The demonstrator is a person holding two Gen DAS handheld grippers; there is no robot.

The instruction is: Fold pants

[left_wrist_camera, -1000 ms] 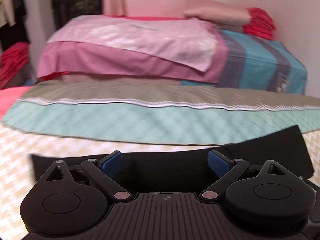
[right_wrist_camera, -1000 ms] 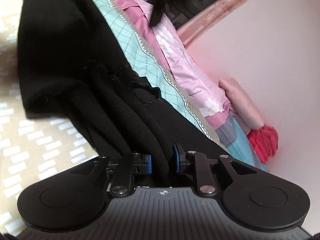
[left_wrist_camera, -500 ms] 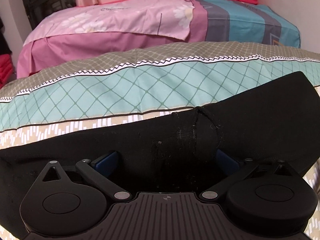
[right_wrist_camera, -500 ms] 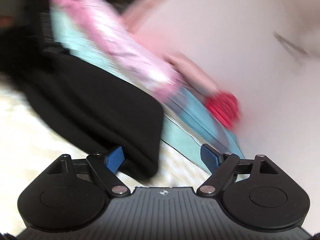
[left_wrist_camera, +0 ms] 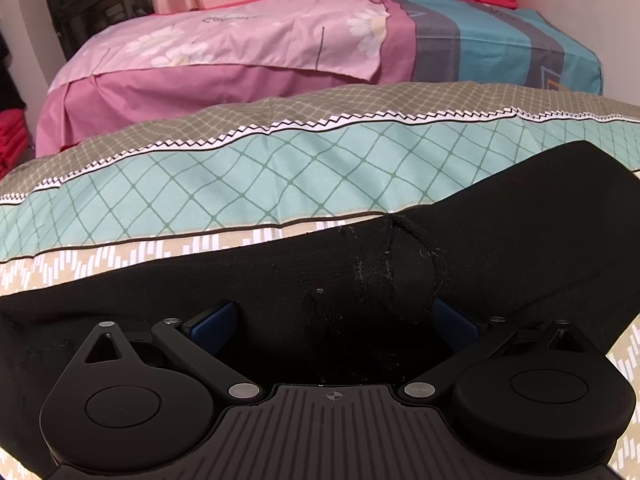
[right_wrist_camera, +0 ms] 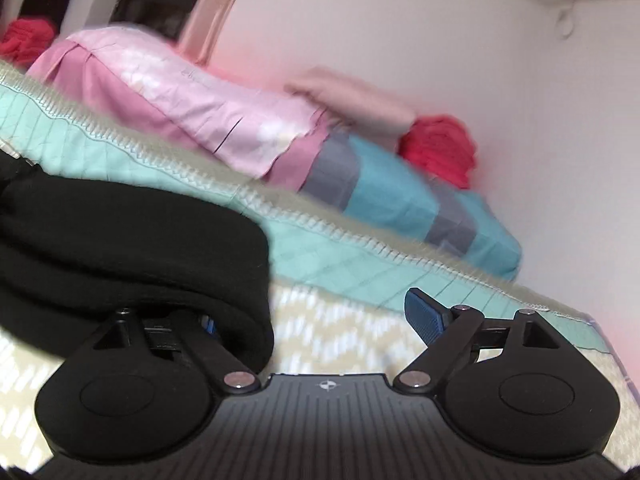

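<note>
Both my grippers are spread wide, grasping nothing: left gripper (left_wrist_camera: 334, 322) has the black pants (left_wrist_camera: 460, 248) bunched between its fingers; right gripper (right_wrist_camera: 316, 316) sees them folded on the bed (right_wrist_camera: 340, 320) at nine o'clock.

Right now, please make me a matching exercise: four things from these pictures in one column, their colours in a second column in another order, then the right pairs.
Things:
1. pants
2. folded stack by the wall
3. flowered sheet
4. finger pads of the right gripper

Colours:
a. light pink
b. blue
c. black
d. red

Pairs: 1-c, 2-d, 3-a, 4-b
</note>
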